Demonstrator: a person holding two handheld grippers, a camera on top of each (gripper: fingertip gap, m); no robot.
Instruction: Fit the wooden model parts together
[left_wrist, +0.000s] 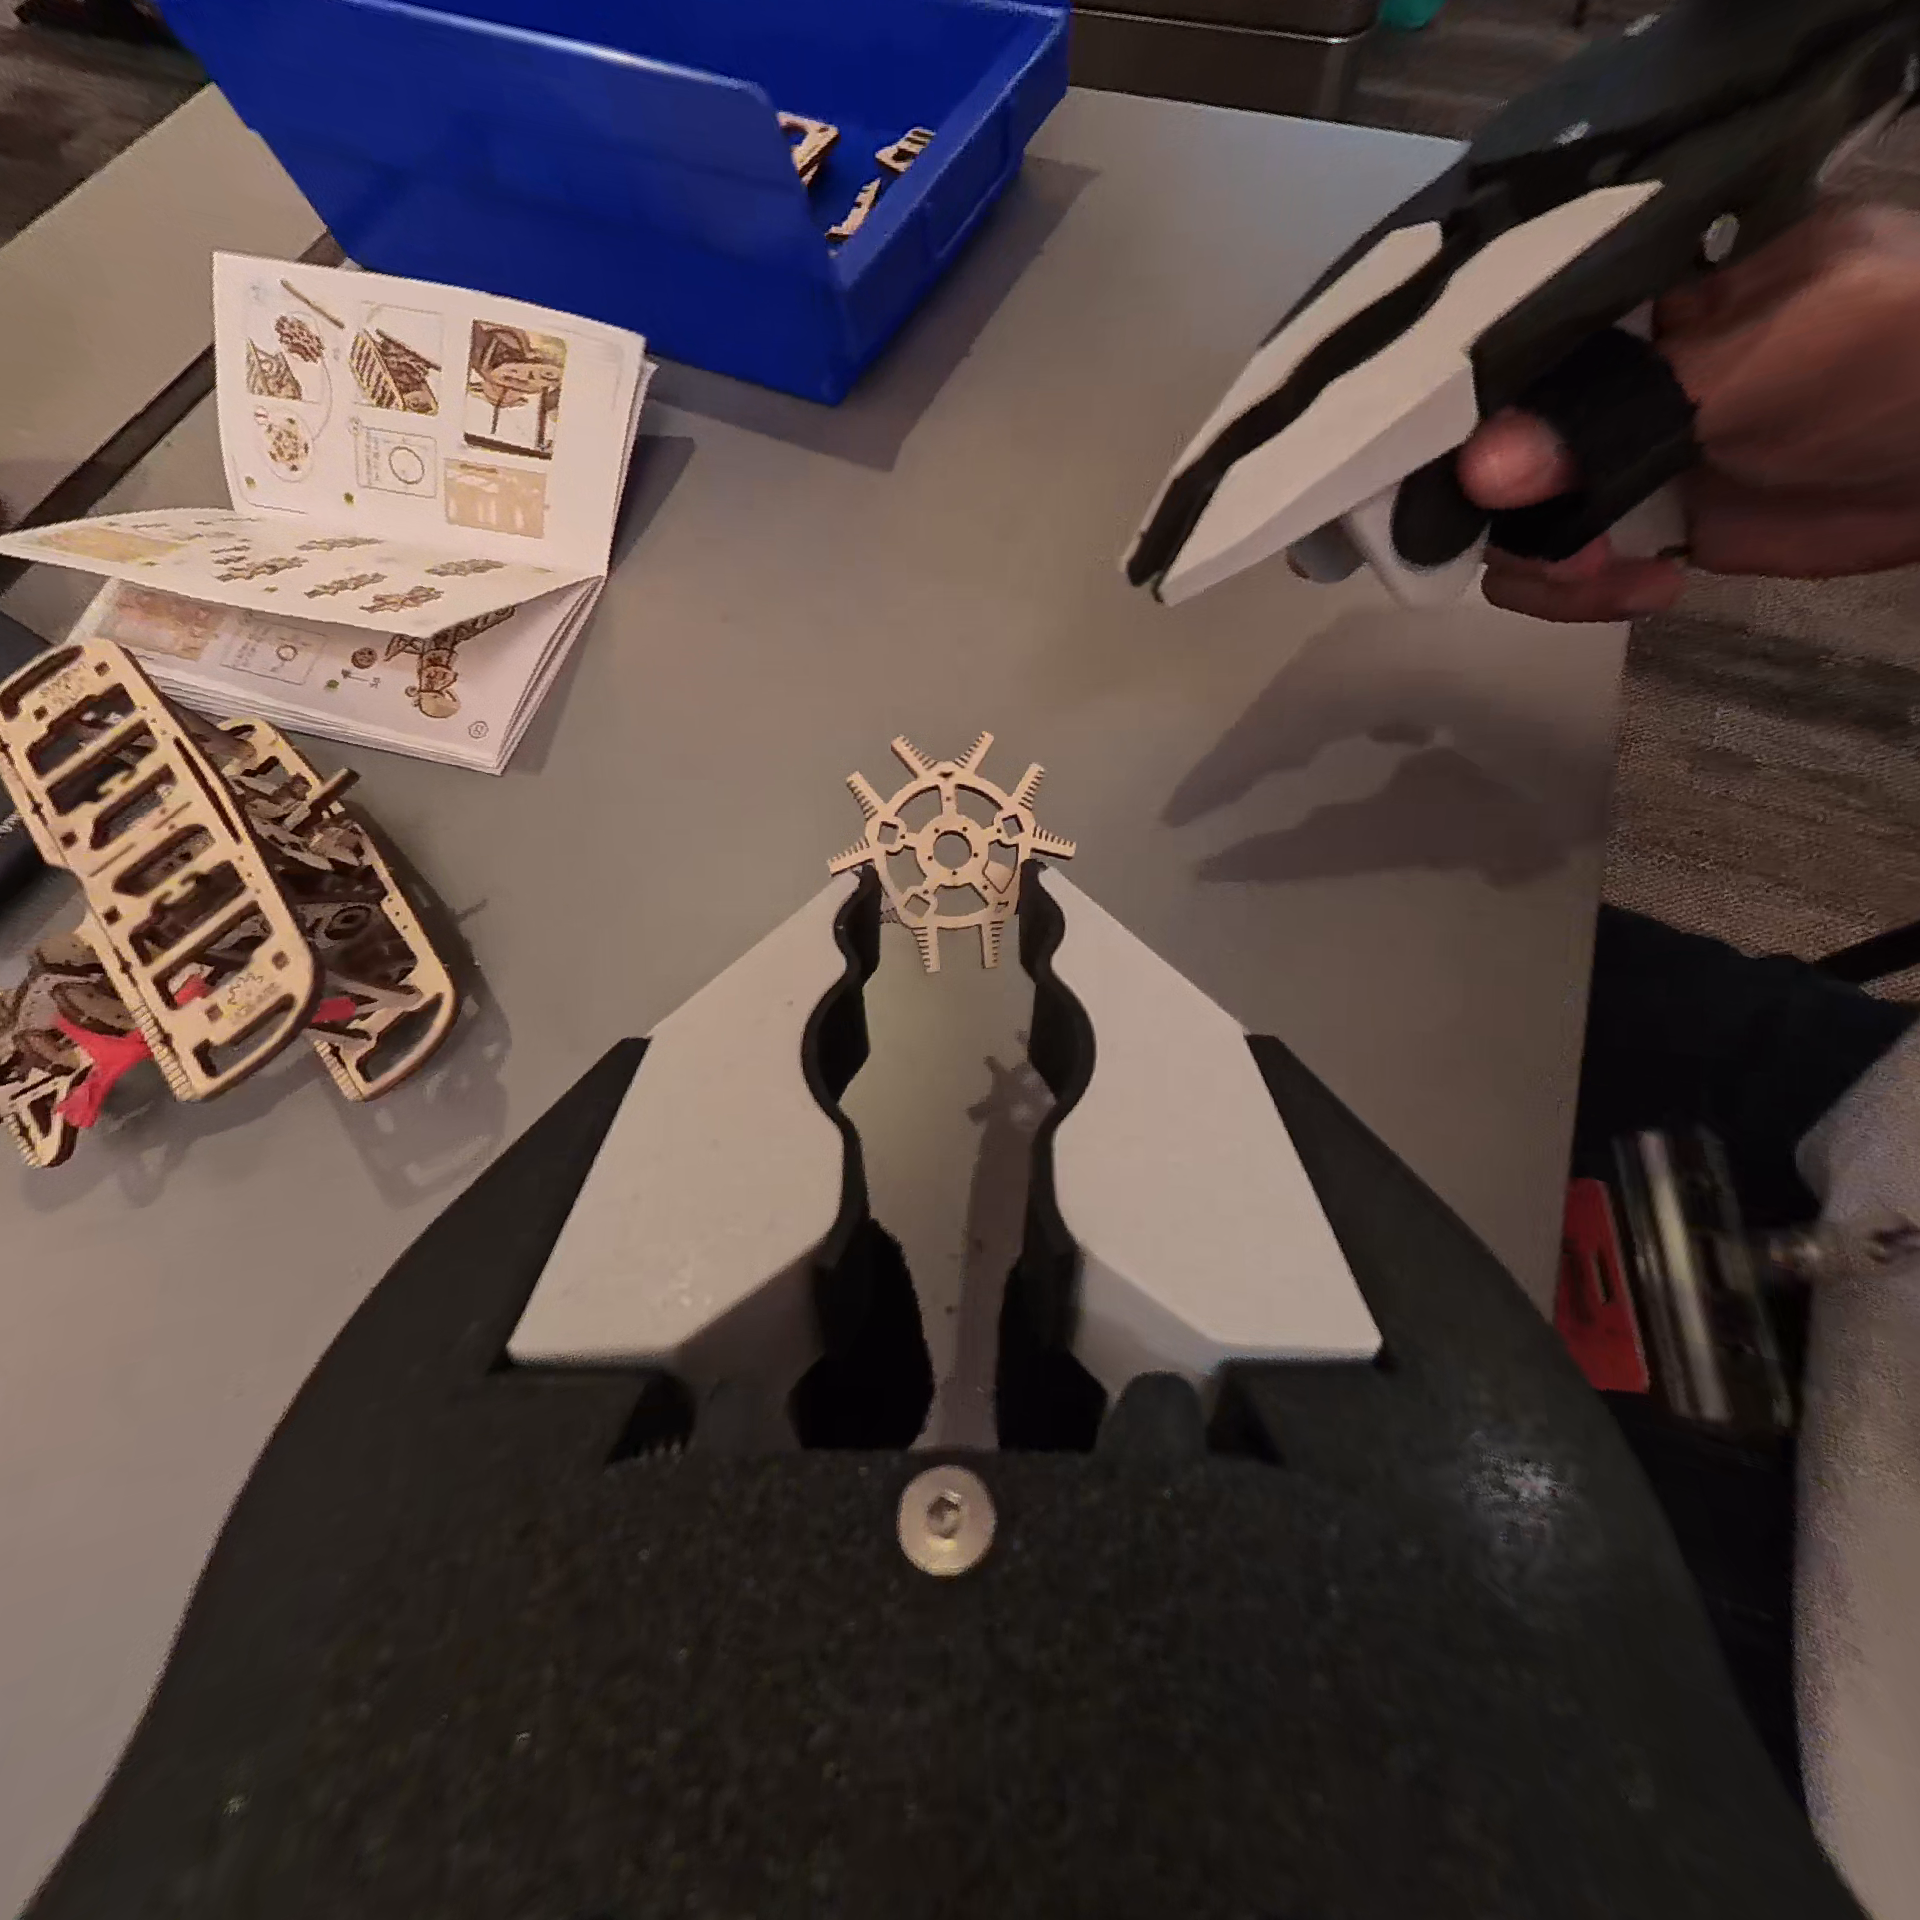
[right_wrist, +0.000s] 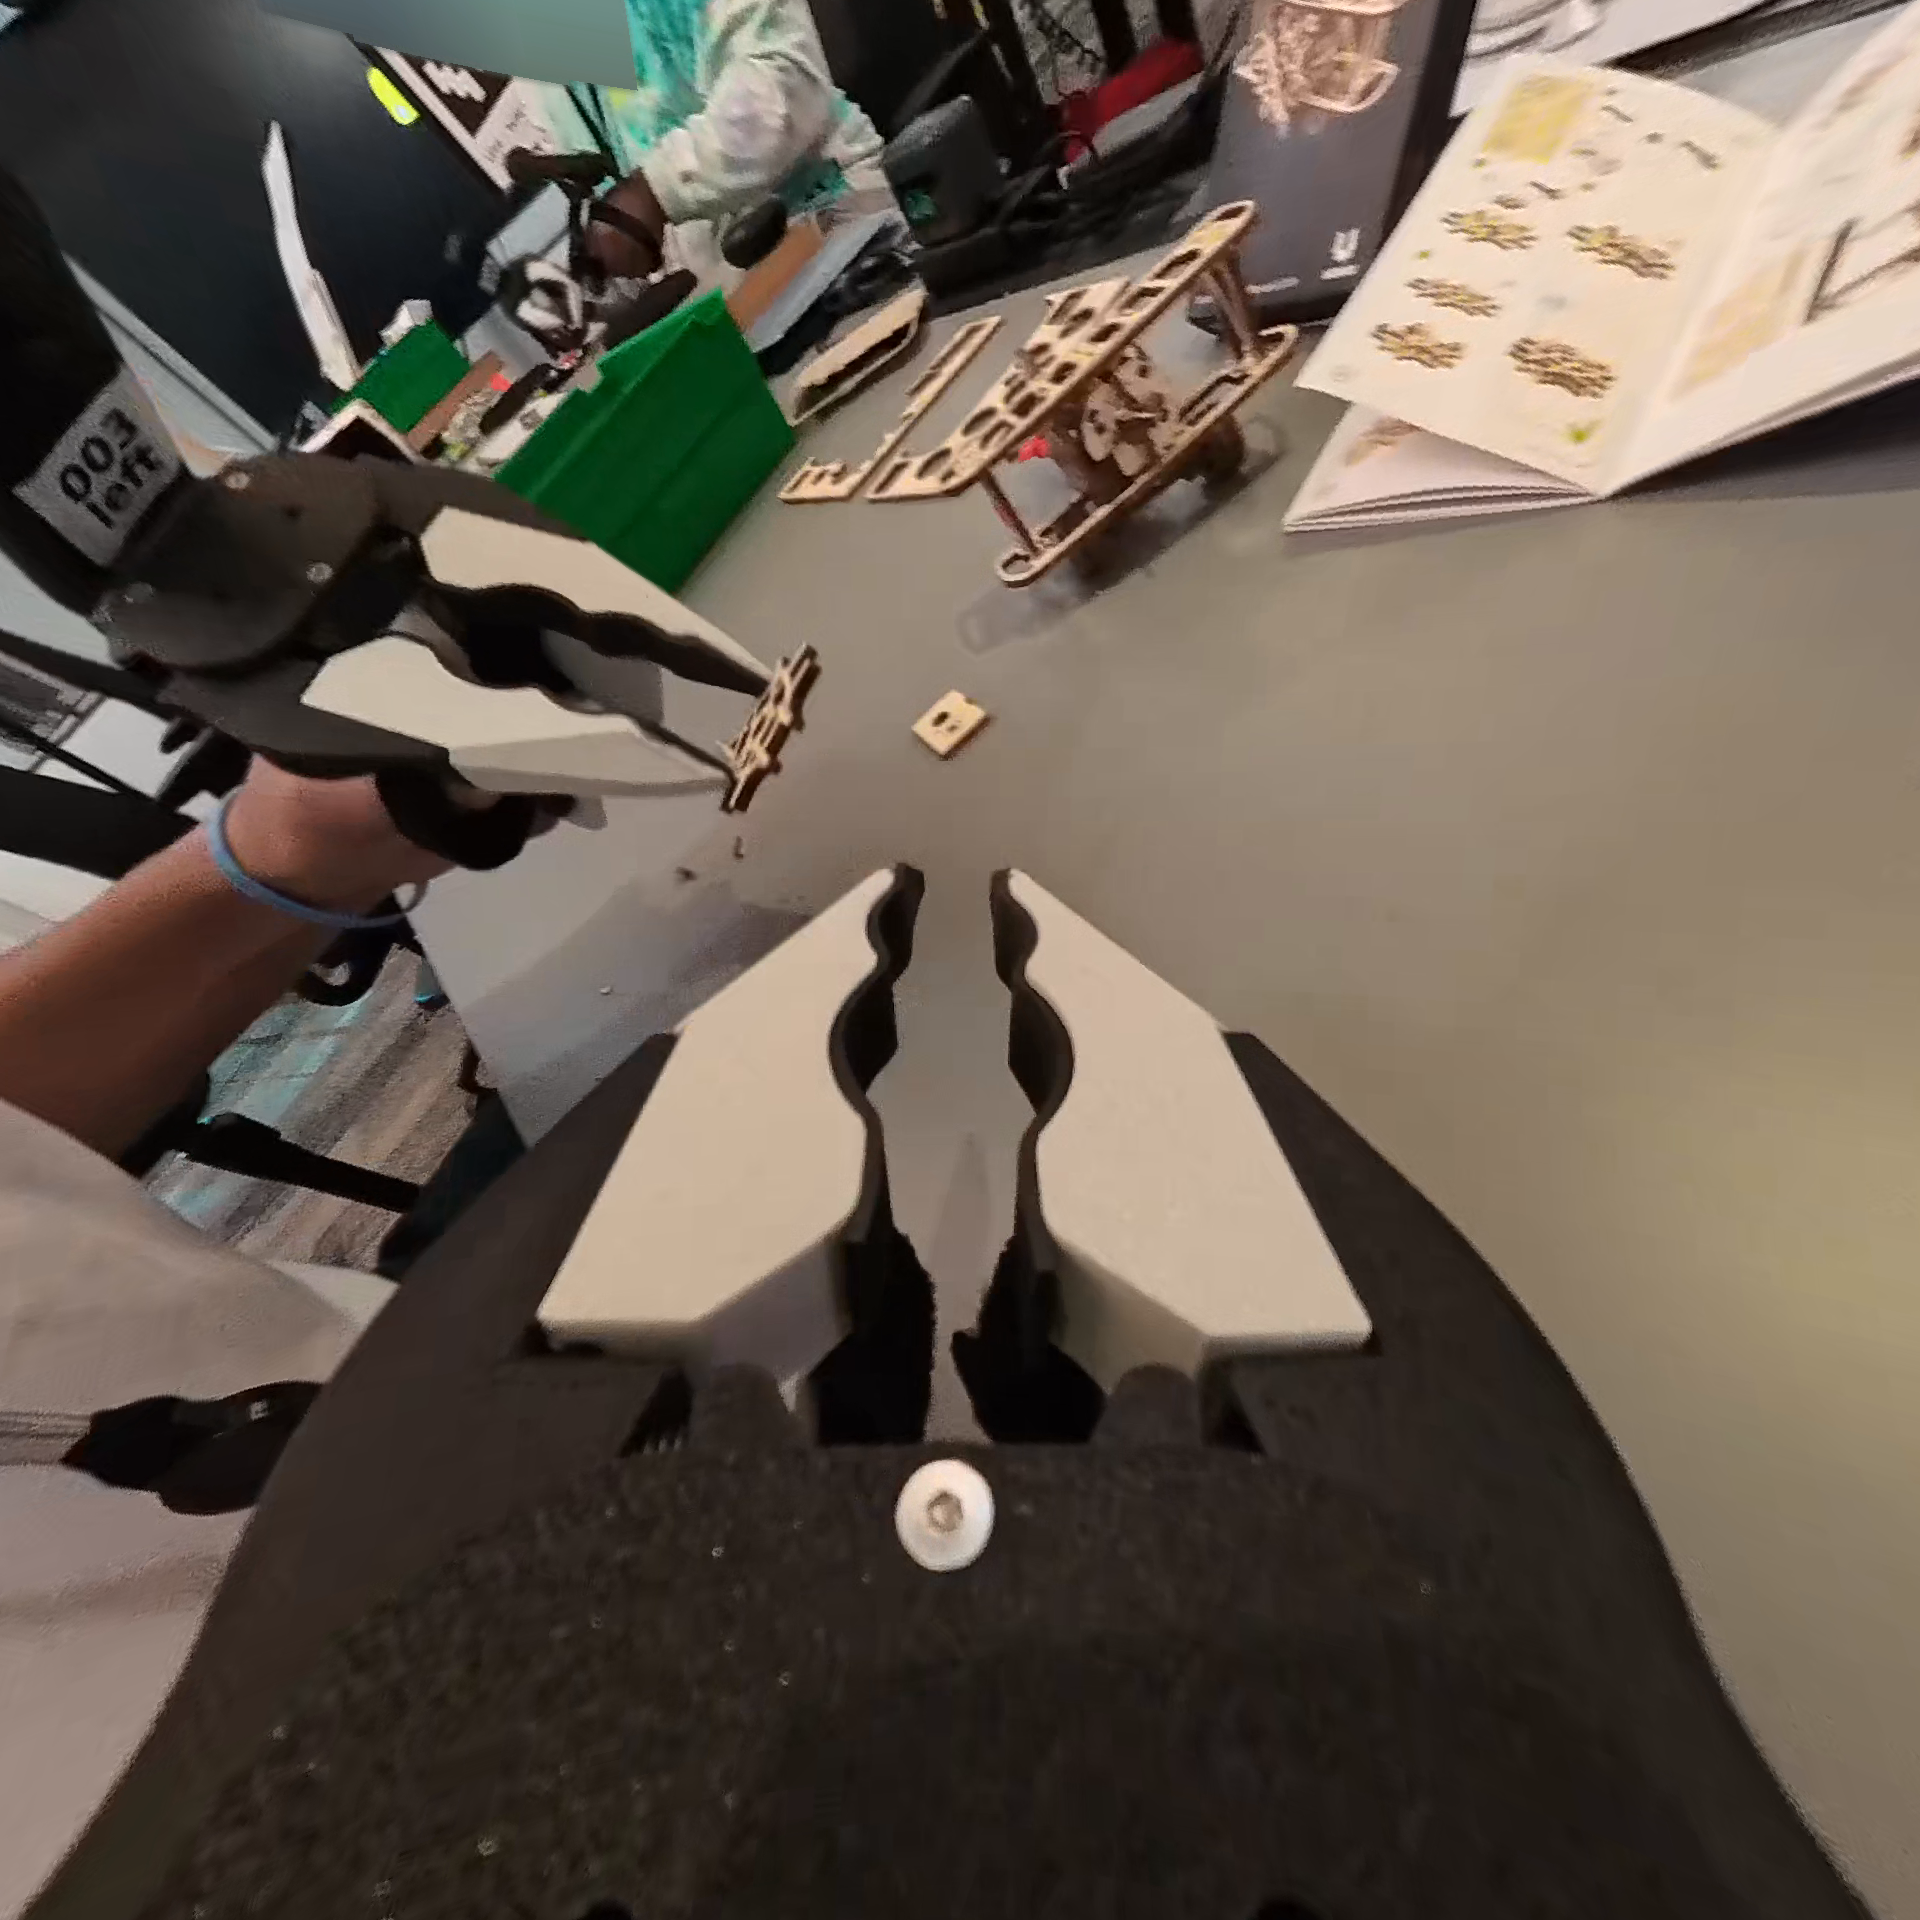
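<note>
Fingertips of your left claw (left_wrist: 951, 883) pinch a spoked wooden wheel part (left_wrist: 951, 847) above the grey tabletop (left_wrist: 727, 623). Your right claw (right_wrist: 956, 883) hovers empty, its fingers slightly apart. Beyond lie a small square wooden piece (right_wrist: 951, 724), then the half-built wooden biplane (right_wrist: 1091, 405), instruction booklet (left_wrist: 416, 499) and blue bin (left_wrist: 623, 187).

Left wrist view: looks steeply down along its fingers at the flat grey tabletop (left_wrist: 831, 623), close. Right wrist view: lower, shallower angle across the same table. Shared: open white instruction booklet (left_wrist: 416, 468) (right_wrist: 1558, 260), pale wooden biplane model (left_wrist: 197, 894) (right_wrist: 1101, 405).
</note>
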